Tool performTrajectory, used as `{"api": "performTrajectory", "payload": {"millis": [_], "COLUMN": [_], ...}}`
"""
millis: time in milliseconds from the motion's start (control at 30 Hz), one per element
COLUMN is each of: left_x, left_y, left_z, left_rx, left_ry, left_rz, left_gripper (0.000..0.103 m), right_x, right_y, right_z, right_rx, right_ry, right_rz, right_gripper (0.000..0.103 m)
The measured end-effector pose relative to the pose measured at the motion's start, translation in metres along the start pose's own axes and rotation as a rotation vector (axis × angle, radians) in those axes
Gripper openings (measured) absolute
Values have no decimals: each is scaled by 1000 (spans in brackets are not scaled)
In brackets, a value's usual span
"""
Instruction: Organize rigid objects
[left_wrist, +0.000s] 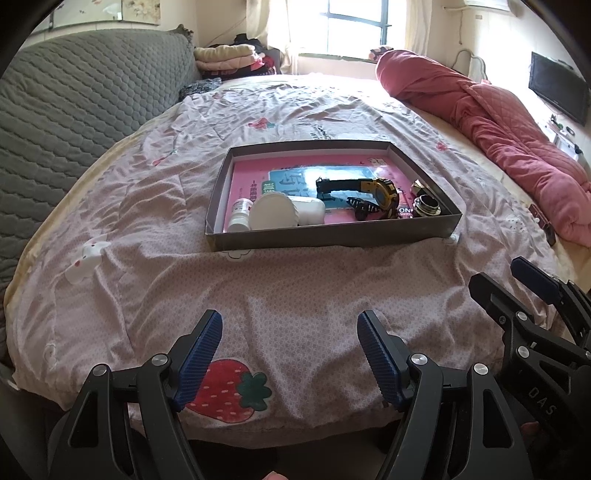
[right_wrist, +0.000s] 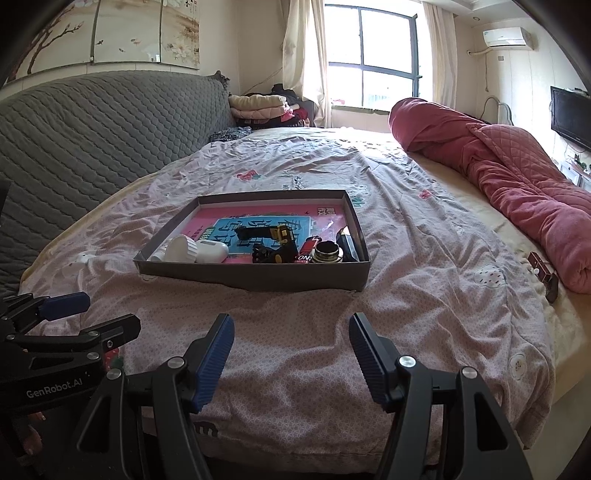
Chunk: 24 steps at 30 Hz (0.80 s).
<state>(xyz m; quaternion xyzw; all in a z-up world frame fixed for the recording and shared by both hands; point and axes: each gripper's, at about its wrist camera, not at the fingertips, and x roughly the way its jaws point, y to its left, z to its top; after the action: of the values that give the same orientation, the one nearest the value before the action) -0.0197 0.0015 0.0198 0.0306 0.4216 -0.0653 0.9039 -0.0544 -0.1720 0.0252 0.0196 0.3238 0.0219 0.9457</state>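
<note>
Left wrist view puts the shallow box (left_wrist: 332, 236) mid-frame, watch (left_wrist: 373, 190) and white jar (left_wrist: 275, 216) inside, while left gripper (left_wrist: 290, 354) and right gripper (right_wrist: 291, 358) hang spread and empty at bottom, so I'd approach low over its near wall.

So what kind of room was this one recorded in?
A home bedroom, almost certainly: a bed with a rolled pink quilt, folded clothes by the window, and a wall-mounted TV.
</note>
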Motion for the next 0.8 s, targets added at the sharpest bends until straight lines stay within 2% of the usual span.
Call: {"api": "performTrajectory", "payload": {"millis": [800], "left_x": [0], "left_y": [1], "left_z": [0], "left_rx": [-12], "left_ry": [7], "left_rz": [-3], "left_gripper": [77], "right_x": [0], "right_y": [-2], "right_z": [1], "right_rx": [5], "right_ry": [3], "right_rz": [-4], "right_gripper": [64]}}
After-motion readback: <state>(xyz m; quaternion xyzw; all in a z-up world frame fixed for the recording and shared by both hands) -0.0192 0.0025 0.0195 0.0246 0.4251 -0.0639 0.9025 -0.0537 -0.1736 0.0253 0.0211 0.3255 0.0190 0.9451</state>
